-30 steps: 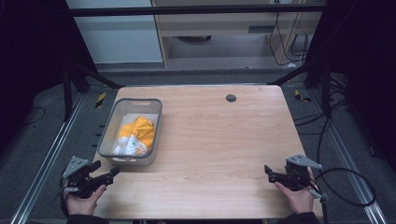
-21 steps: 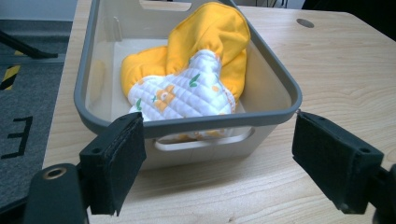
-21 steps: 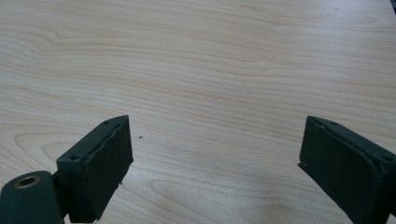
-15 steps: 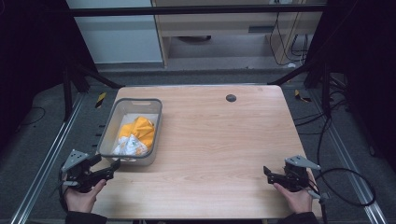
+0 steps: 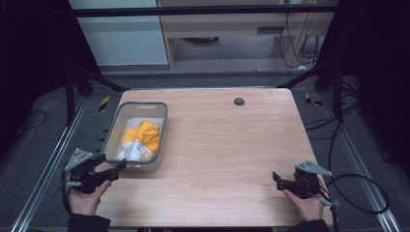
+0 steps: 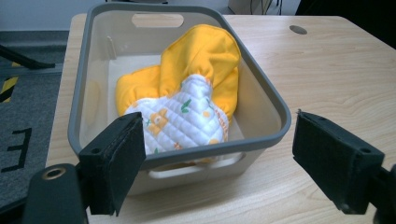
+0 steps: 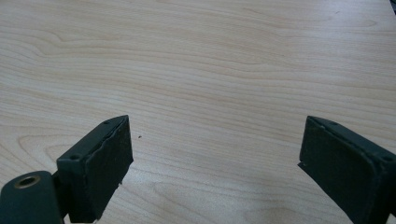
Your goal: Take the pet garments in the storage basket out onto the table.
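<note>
A grey plastic bin (image 5: pixel 114 126) stands on the left side of the wooden table (image 5: pixel 227 145). Inside it lies a yellow garment with a white quilted printed part (image 5: pixel 139 142), seen close up as the yellow and white cloth (image 6: pixel 187 98) in the bin (image 6: pixel 261 107). My left gripper (image 5: pixel 117 169) is open just in front of the bin's near wall, its jaws wide apart with nothing between them. My right gripper (image 5: pixel 276 180) is open too, low over bare wood near the table's front right. In the right gripper view its jaws frame bare tabletop (image 7: pixel 210 84).
A small dark round grommet (image 5: pixel 239 101) sits in the table near its far edge. Cables (image 5: pixel 358 193) trail on the floor to the right. Metal frame rails (image 5: pixel 43 179) run along both sides of the table, with cabinets beyond the far edge.
My left gripper has moved forward and right, up to the bin's near wall. The right gripper has barely shifted.
</note>
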`<state>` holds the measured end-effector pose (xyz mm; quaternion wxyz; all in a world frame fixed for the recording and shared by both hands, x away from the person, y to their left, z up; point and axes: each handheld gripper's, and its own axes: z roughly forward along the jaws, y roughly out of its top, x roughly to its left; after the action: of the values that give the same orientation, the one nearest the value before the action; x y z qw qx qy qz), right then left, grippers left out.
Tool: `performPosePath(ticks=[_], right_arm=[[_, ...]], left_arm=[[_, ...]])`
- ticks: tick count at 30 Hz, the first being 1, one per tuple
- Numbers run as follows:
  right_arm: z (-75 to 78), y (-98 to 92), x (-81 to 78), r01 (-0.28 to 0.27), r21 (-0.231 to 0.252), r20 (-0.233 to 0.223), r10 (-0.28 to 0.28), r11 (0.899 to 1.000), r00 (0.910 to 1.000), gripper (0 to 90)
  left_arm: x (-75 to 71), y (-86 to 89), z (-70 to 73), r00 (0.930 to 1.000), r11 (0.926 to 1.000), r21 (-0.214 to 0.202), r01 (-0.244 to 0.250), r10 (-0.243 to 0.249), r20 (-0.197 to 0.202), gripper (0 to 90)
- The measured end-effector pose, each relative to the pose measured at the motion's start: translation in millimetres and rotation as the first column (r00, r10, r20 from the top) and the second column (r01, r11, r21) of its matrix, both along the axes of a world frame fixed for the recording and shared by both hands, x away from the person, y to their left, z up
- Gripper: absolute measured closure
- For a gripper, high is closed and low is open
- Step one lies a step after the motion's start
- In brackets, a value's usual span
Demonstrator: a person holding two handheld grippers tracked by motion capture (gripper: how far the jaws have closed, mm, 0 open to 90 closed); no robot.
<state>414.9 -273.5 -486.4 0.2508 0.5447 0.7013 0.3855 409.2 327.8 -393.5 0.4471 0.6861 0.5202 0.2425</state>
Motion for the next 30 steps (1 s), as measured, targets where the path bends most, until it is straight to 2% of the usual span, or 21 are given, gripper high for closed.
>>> performPosePath(ticks=[20,30], right_arm=[[-0.6,1.2,0.3,-0.008,-0.013,0.01,0.009,1.0,0.9999,10.2],[-0.9,1.4,0.6,-0.013,-0.018,0.012,0.013,1.0,0.9998,10.2]], left_arm=[[24.4,-4.6,21.2,0.9998,0.9995,0.024,0.018,-0.018,0.005,16.6],[38.5,-8.4,32.3,0.9992,0.997,0.068,0.037,-0.036,-0.019,16.6]])
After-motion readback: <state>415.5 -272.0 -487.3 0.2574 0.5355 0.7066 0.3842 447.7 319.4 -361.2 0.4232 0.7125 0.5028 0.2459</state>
